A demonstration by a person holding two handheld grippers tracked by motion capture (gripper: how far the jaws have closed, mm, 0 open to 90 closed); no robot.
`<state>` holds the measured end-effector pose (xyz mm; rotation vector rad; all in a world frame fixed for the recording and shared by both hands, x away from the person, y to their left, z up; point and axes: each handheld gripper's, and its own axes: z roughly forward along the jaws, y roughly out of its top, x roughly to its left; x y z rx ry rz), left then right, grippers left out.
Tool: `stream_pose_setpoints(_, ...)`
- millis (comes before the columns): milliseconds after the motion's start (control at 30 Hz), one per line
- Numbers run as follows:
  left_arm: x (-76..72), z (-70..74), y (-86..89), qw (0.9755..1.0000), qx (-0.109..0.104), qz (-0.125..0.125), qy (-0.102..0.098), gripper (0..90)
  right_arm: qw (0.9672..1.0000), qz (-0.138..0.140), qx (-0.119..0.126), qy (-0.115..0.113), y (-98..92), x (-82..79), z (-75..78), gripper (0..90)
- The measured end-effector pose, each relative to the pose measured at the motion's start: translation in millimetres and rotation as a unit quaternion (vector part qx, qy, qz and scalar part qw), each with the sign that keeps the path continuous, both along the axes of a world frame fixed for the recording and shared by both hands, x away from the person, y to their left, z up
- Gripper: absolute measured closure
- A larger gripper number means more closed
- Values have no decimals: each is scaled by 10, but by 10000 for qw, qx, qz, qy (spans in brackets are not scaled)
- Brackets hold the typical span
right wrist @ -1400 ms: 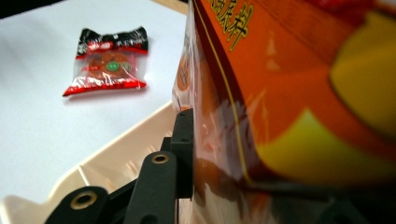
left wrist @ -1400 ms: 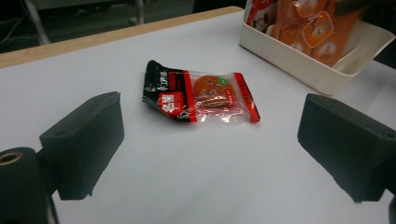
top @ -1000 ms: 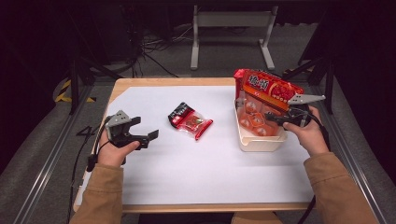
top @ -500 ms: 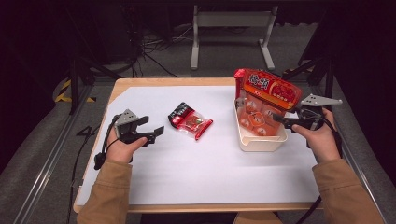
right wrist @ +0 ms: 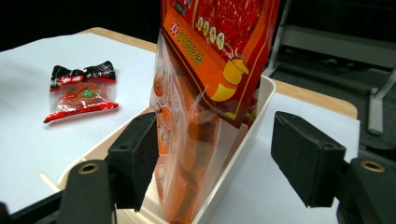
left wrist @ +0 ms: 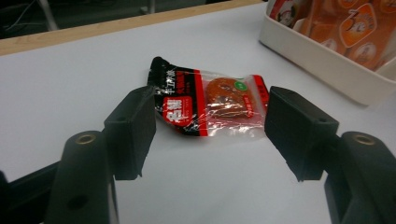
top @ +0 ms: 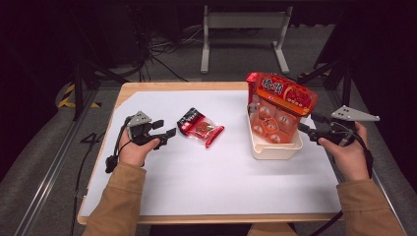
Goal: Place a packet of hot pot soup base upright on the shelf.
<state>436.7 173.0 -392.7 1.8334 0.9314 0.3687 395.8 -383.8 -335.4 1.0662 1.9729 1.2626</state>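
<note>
The right tool [top: 306, 129] has just been spreading its jaws and now stands wide apart with nothing gripped, drawn back to three o'clock of the white bin [top: 273, 148]; the big red bag [top: 281, 101] stays propped upright in that bin, so that item looks delivered and let go; a second ago this tool sat right against the bag. The left tool [top: 166, 133] has just been narrowing its jaws, yet they remain apart and touch nothing; it points at the small red packet [top: 200, 129], which lies flat on the counter [top: 211, 177] near centre, at nine o'clock of the bin. In the left gripper view the packet [left wrist: 208, 102] lies just beyond the jaws, framed between them. Compared with a second ago, the left tool is nearer the packet, which has not moved; judged from this, a grasp of it comes next.
</note>
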Motion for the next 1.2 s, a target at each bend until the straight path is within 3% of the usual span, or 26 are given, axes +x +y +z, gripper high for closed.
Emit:
stream_pose_setpoints(233,99,-40,-53,9999,53,81,54,219,9999,83,71,-120,15,-172,7,337)
stream_pose_setpoints(467,270,-103,-98,9996,147,119,205,166,9986,453,177,-222,121,-343,-11,349)
stream_pose_setpoints(533,312,-89,-112,9991,184,106,360,184,9980,565,101,-264,167,-363,-9,349)
stream_pose_setpoints(633,380,-71,-127,9989,299,120,352,200,9969,706,-43,-334,233,-385,-1,359)
stream_pose_setpoints(700,419,-74,-129,9992,260,138,285,200,9961,791,-133,-360,268,-393,-3,360)
stream_pose_setpoints(967,555,-220,-157,9986,56,278,436,178,9946,960,-89,-396,343,-417,11,361)
stream_pose_setpoints(1200,645,-337,-212,9954,203,627,700,259,9933,1086,-124,-363,409,-396,-21,361)
